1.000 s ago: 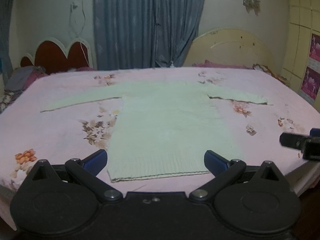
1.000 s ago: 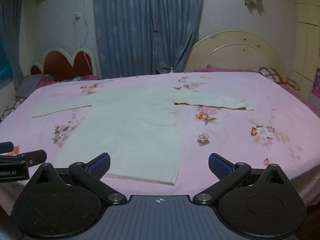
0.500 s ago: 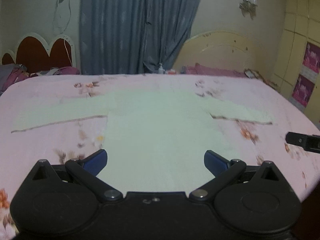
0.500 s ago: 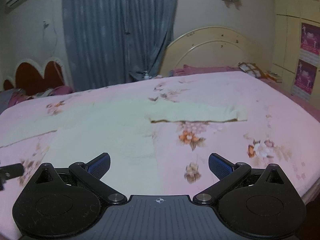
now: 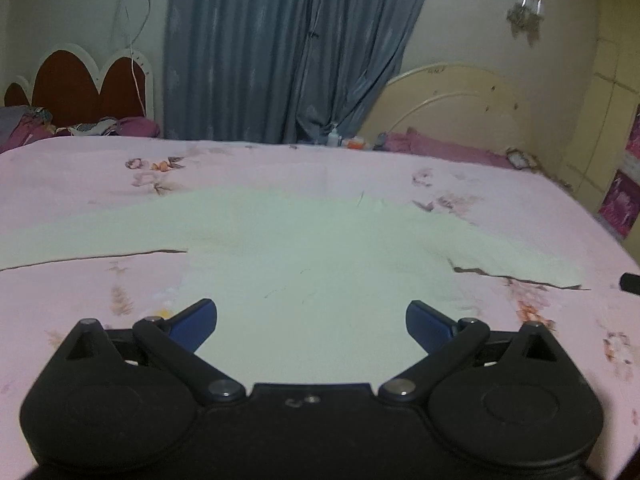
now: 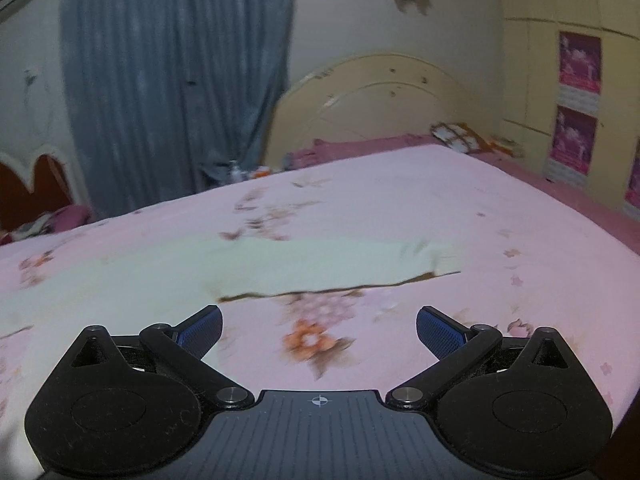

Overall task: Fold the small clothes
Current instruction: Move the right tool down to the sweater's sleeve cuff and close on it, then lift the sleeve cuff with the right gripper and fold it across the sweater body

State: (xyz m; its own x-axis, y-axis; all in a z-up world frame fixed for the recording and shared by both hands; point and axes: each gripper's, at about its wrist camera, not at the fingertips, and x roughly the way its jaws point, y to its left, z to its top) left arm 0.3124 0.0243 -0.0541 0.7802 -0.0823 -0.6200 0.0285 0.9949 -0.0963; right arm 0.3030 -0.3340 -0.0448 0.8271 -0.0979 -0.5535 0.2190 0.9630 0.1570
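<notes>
Since both views have closed in over the last second, my left gripper (image 5: 311, 320) and right gripper (image 6: 319, 330), agape and empty, now hover over the sweater (image 5: 312, 256) lying flat, unfolded, on the bed (image 6: 460, 200), folding evidently imminent.

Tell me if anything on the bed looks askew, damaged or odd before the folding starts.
Nothing stands out. The pale green sweater lies flat on the pink floral bedsheet with both sleeves spread sideways; the right sleeve is flat too, its cuff slightly rumpled. The left tool and right tool are open and hold nothing.
</notes>
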